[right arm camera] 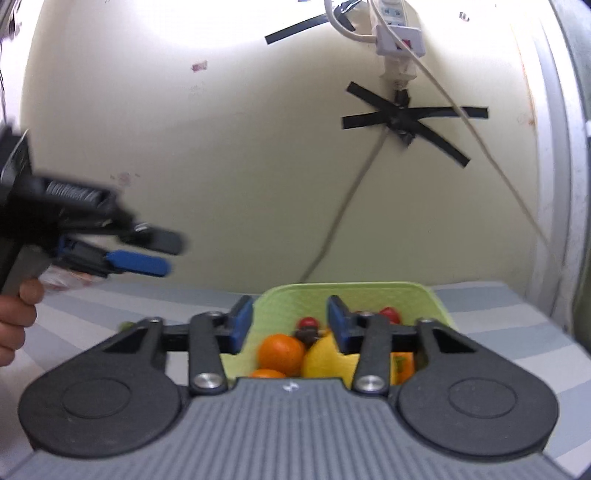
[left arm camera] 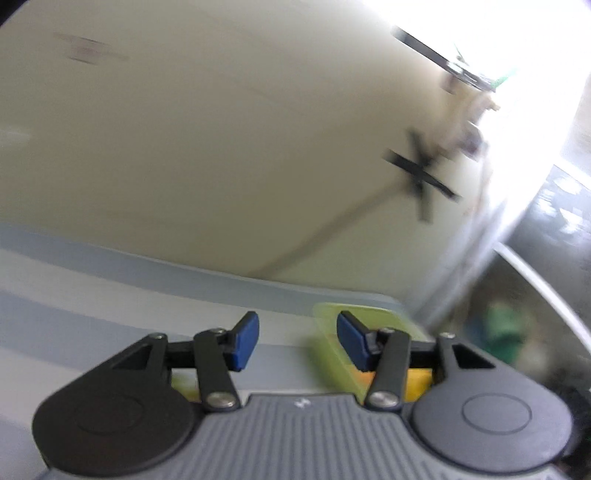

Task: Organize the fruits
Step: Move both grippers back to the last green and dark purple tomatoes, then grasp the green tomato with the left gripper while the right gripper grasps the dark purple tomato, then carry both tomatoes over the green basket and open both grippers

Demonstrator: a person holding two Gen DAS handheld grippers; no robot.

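Note:
A light green tray [right arm camera: 295, 301] sits on the striped table by the wall. It holds an orange [right arm camera: 280, 352], a yellow lemon [right arm camera: 325, 360], small red fruits [right arm camera: 389, 314] and more orange fruit, partly hidden by my right gripper [right arm camera: 290, 323], which is open and empty just above the tray. My left gripper [left arm camera: 297, 341] is open and empty, with the tray's corner [left arm camera: 369, 314] under its right finger. It also shows blurred at the left of the right wrist view [right arm camera: 147, 254], raised above the table.
A cream wall stands close behind the table, with black tape crosses [right arm camera: 404, 120], a power strip [right arm camera: 397, 33] and hanging cables. The grey-striped tablecloth [right arm camera: 498, 317] covers the table. A blurred window and floor area lie to the right in the left wrist view.

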